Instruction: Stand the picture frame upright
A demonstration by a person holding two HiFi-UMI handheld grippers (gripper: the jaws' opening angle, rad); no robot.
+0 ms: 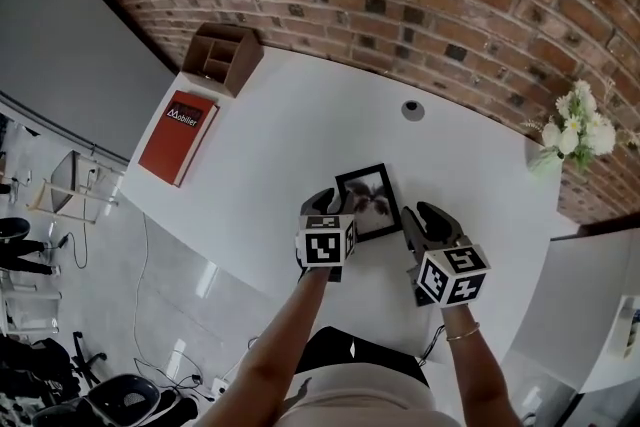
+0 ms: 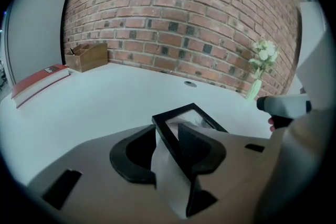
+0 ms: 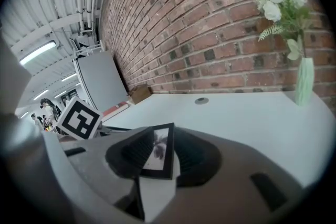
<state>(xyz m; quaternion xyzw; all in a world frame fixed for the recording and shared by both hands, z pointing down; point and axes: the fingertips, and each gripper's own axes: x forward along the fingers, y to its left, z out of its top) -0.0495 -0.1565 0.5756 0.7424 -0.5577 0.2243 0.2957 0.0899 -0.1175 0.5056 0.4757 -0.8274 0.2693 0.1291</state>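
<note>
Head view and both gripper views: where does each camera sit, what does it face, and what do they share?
Head view: on the person's head, looking steeply down at the table; forearms, left tongs and right tongs show.
Left gripper view: rides the left tongs, faces the brick wall; own jaws show.
Right gripper view: rides the right tongs, faces the vase; own jaws show.
Shared: the picture frame, in all three.

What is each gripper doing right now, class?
Left gripper: open, picture frame corner between its jaws, not clamped.
Right gripper: open, picture frame edge between its jaws, not clamped.
</note>
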